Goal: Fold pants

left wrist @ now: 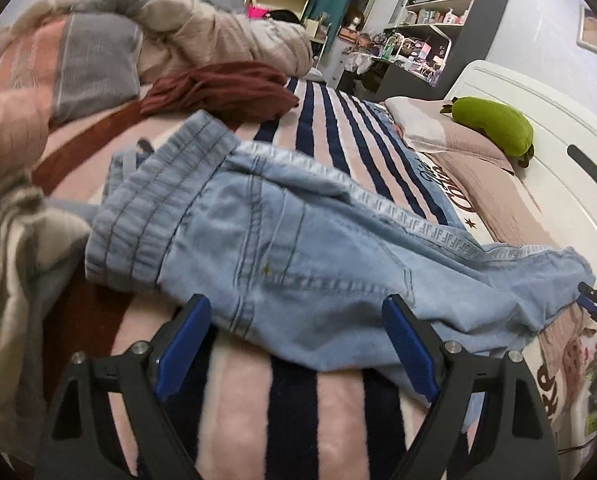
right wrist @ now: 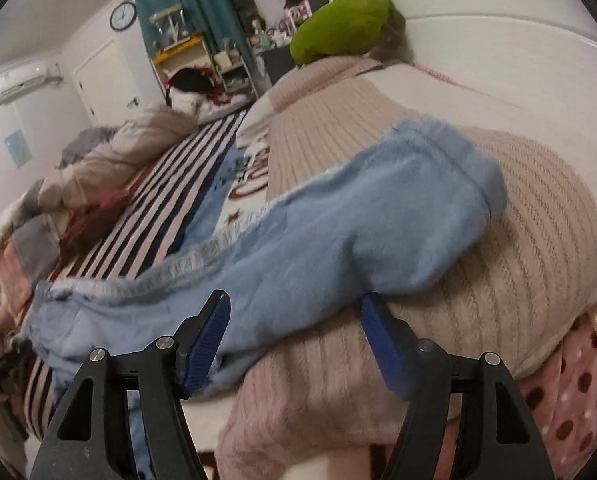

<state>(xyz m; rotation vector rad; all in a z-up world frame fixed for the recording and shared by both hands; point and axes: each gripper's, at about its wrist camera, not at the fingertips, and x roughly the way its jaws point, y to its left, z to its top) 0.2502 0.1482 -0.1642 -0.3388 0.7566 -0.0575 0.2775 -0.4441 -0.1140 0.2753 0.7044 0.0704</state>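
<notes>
Light blue pants [left wrist: 298, 248] lie crumpled across the striped blanket [left wrist: 338, 128] on the bed, their leg end [right wrist: 450, 184] draped blurred over a beige pillow [right wrist: 538, 240]. Your left gripper [left wrist: 296, 346] holds its jaws wide and empty, just short of the seat. Your right gripper [right wrist: 294, 340] has jaws parted around the leg's near edge, pads not pressing; motion blur obscures that contact.
</notes>
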